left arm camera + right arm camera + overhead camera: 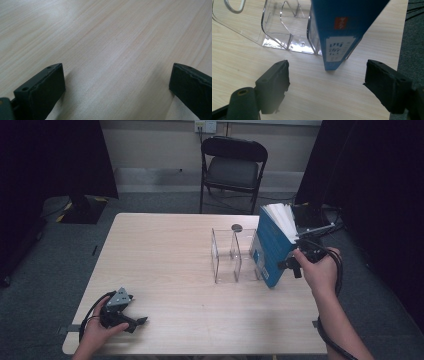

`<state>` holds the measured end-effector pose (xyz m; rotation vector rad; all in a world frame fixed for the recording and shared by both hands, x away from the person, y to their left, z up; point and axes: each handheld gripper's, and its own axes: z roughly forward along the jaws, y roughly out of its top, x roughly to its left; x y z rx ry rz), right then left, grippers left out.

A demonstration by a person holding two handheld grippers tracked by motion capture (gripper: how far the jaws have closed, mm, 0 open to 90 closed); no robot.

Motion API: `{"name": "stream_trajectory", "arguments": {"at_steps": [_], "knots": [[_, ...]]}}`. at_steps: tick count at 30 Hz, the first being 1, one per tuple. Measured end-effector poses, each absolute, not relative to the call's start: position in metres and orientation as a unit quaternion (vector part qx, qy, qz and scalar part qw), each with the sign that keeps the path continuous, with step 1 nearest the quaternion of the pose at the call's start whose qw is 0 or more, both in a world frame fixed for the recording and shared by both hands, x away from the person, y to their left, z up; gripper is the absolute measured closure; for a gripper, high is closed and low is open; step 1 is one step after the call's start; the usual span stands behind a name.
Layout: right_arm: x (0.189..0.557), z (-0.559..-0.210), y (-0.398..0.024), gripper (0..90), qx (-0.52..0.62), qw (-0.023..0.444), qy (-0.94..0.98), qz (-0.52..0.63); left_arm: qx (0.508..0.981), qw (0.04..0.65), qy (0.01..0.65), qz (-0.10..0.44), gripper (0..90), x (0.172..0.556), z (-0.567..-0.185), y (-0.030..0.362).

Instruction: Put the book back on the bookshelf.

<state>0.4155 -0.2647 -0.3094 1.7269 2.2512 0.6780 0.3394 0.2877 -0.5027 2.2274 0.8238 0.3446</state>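
The right gripper (295,265) stands with its black jaws spread wide and nothing pressed between them; in the right gripper view the pads (274,85) sit apart on either side of the blue softcover book with white page edges (342,32), which lies ahead of them and clear of both; the book stands on one lower corner on the pale wooden table (165,270), tilted, its pages fanned at the top in the high view (272,247); it leans right beside the clear plastic two-compartment organiser (227,257), though whether it touches the organiser's wall I cannot tell; the right gripper view brings out what the high view leaves small: a red square mark and a white printed label on the book's cover, the moulded base of the organiser (287,37), and the table's edge with grey carpet beyond; the high view alone gives the person's right hand (320,270) around the gripper body, close against the book's lower right side; the left gripper (137,322) rests near the table's front left corner in the left hand (97,332), well apart from the book; the left gripper view shows its jaws wide apart over bare wood grain (112,50), gripping nothing; a black folding chair (232,165) stands beyond the table's far edge
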Motion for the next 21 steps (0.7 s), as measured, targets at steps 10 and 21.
{"name": "stream_trajectory", "arguments": {"at_steps": [10,21], "knots": [[0.408,-0.315,-0.256,18.8,0.568,0.138,0.784,0.210,0.865,0.362,0.321,0.134,0.0,0.339,-0.503,0.288],[0.404,-0.326,-0.253,18.7,0.564,0.127,0.788,0.210,0.864,0.363,0.321,0.133,0.0,0.339,-0.503,0.288]]}}
